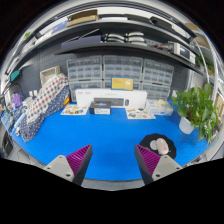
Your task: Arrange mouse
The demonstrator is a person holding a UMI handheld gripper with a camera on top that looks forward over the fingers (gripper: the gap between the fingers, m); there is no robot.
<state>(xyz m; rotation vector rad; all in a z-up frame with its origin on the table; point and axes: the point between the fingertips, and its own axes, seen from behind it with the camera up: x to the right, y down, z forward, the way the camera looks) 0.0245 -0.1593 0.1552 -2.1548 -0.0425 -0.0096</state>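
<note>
My gripper (112,160) is open, its two fingers with magenta pads (78,158) spread wide over the blue table mat (105,135), with nothing between them. A pale pink mouse (160,146) lies on a dark round mouse pad (168,150) just beyond and to the right of my right finger. The mouse is touching neither finger.
A potted green plant (196,105) stands at the right of the mat. A white box-like device (108,98) sits at the back of the table before grey drawer cabinets (100,72). A patterned cloth bundle (42,105) lies at the left. Shelves run above.
</note>
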